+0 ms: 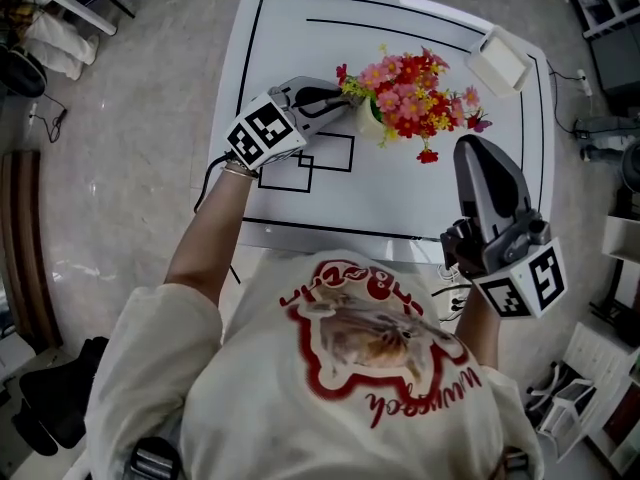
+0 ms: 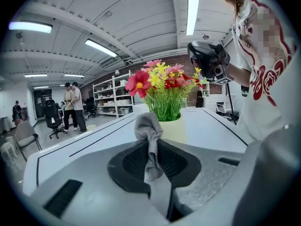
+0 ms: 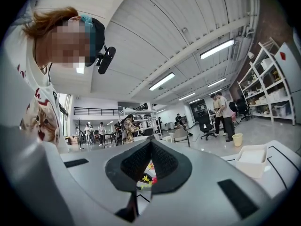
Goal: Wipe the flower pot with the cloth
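A cream flower pot (image 1: 371, 120) with red, pink and yellow flowers (image 1: 412, 100) stands on the white table (image 1: 400, 203). My left gripper (image 1: 345, 103) reaches in from the left, its tips right at the pot's side. It is shut on a small grey cloth (image 2: 149, 138) that bunches up above the jaws, with the pot (image 2: 173, 130) just behind it. My right gripper (image 1: 470, 150) hovers to the right of the pot, apart from it. In the right gripper view its jaws (image 3: 150, 145) are shut with nothing between them.
A white box (image 1: 498, 61) sits at the table's far right corner. Black lines and rectangles (image 1: 320, 163) are marked on the tabletop. Shelves, office chairs and several people stand in the room beyond the table.
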